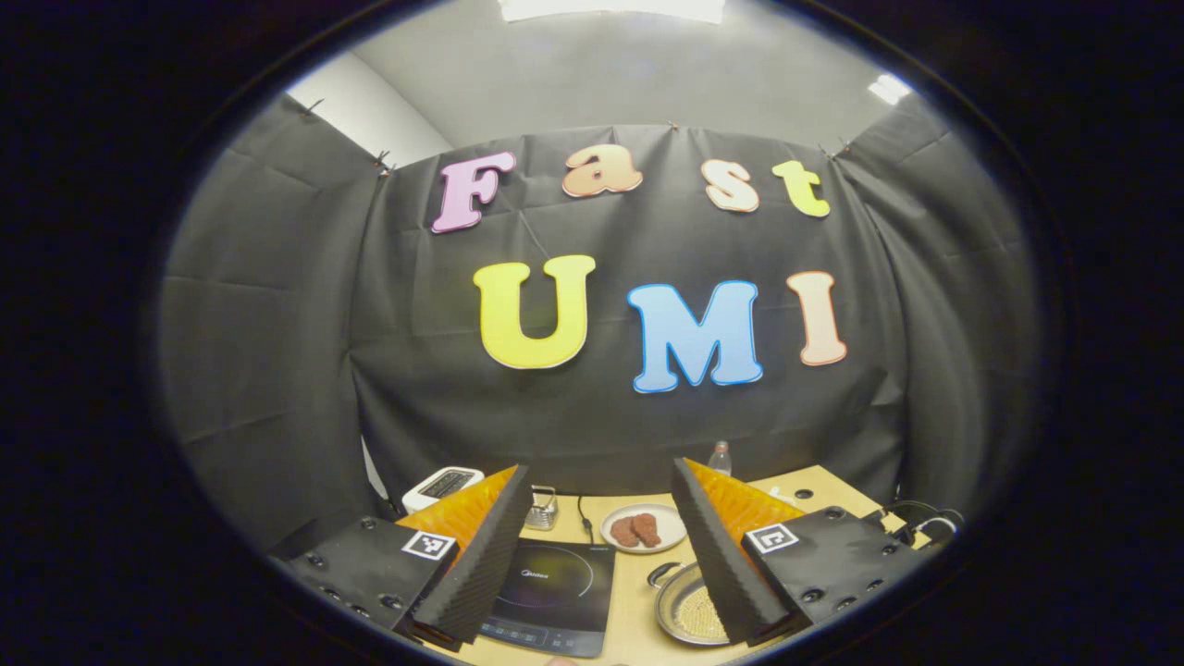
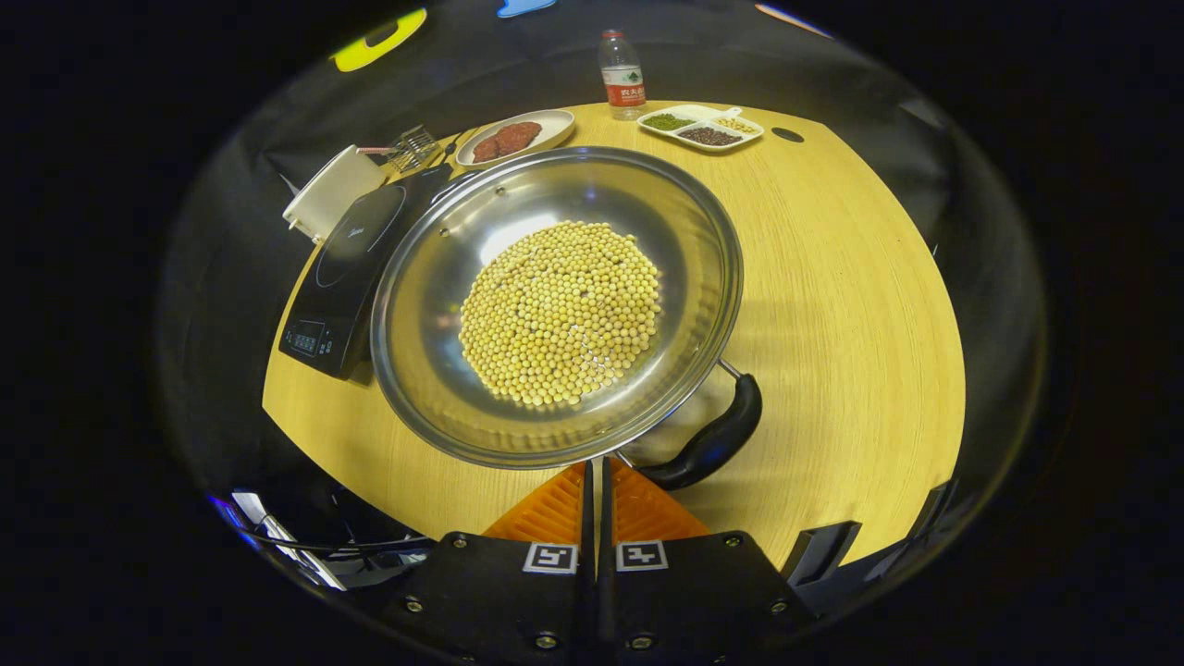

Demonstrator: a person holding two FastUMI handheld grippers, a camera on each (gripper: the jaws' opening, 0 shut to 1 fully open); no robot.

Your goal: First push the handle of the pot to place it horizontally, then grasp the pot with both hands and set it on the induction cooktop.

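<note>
Bright ceiling lights overhead; white glare on the steel pot; soft shadows on the tabletop; fisheye bending toward dim edges.

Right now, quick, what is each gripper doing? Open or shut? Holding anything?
Left gripper: open, holding nothing, raised above the table.
Right gripper: shut, fingers together, holding nothing, just short of the pot rim.

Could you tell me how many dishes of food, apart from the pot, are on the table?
2: a plate with brown pieces behind the pot, beside the induction cooktop, and a divided tray at the far edge, next to the bottle. Others may be hidden.
</note>
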